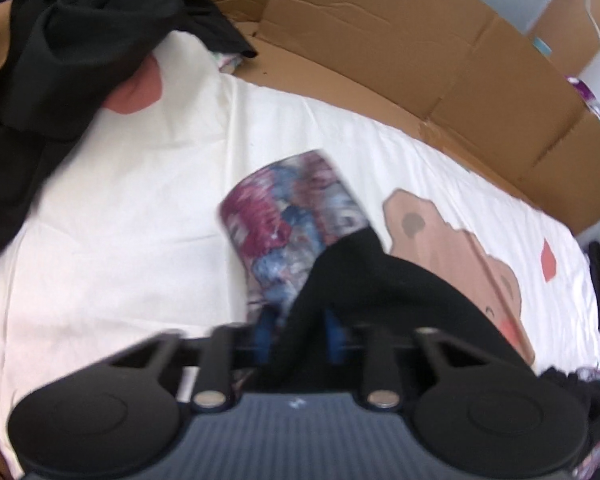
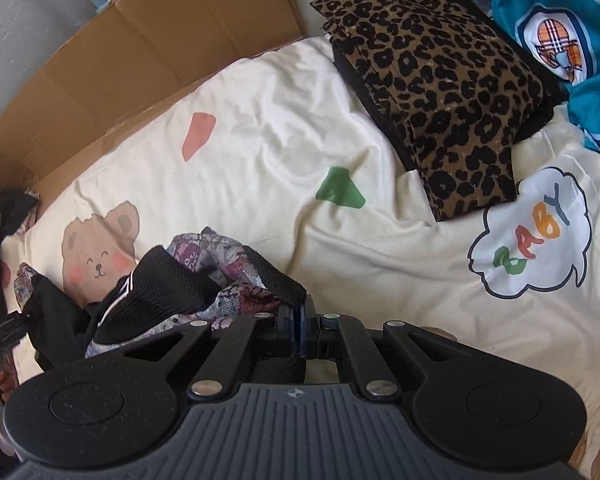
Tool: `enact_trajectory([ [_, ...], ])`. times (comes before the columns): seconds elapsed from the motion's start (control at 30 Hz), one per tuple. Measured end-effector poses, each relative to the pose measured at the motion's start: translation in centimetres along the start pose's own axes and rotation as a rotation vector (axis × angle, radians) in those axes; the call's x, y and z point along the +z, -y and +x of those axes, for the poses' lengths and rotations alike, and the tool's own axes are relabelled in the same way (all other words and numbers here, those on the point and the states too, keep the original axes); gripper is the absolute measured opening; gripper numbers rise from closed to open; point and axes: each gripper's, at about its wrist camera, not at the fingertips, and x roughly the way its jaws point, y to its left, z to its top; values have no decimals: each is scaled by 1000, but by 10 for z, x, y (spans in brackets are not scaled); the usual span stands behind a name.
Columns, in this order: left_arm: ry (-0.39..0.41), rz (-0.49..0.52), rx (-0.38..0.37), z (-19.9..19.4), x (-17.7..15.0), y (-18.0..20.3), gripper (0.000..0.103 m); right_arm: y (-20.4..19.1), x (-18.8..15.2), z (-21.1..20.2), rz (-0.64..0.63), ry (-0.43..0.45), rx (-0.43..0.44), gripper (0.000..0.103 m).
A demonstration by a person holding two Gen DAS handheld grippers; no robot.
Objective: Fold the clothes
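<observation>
Both grippers hold the same garment (image 2: 204,280), a black piece with purple, blue and white patterned panels, over a cream bed sheet (image 2: 280,128) printed with a bear (image 2: 100,248).

The left gripper (image 1: 300,332) has its jaws pinching a black edge of the cloth; a patterned panel stretches away from it toward the far side, lifted off the sheet, though the left view is blurred. The right gripper (image 2: 298,320) has its jaws pressed together on a black strip at the garment's right end. In the right view the rest of the cloth lies bunched to the left of those jaws, crumpled across the bear print, so the garment's long axis seems to run left to right between the two holds.

The cloth is not yet flat, so the coming move likely depends on drawing the two holds apart along that axis. The left gripper is nearer the loose bulk.

A folded leopard-print item (image 2: 440,80) rests well apart at the far right, beside a teal shirt (image 2: 580,60). A dark pile of clothes (image 1: 60,60) sits at the far left, and cardboard (image 1: 420,60) lines the far edge of the bed.
</observation>
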Motion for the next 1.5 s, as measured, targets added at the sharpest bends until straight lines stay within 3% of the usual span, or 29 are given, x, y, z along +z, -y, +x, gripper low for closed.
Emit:
enact_trajectory([
  [0.3,40,-17,17,-62,-34,-11,12,3,-3,3,-7,-10,22,4],
  [0.63,-58,-113,5,-128,-113,-48,8,2,-16,12,-63,-58,-10,1],
  [1.03,-149,-174,-7,-146,-167,-62,5,6,-37,4,-120,-117,-87,0],
  [1.37,-281,-248,61,-142,-219,-74,4,24,-81,16,-143,-213,-159,1],
  [1.5,-285,-187,99,-156,-217,-73,20,23,-84,20,-199,-218,-189,13],
])
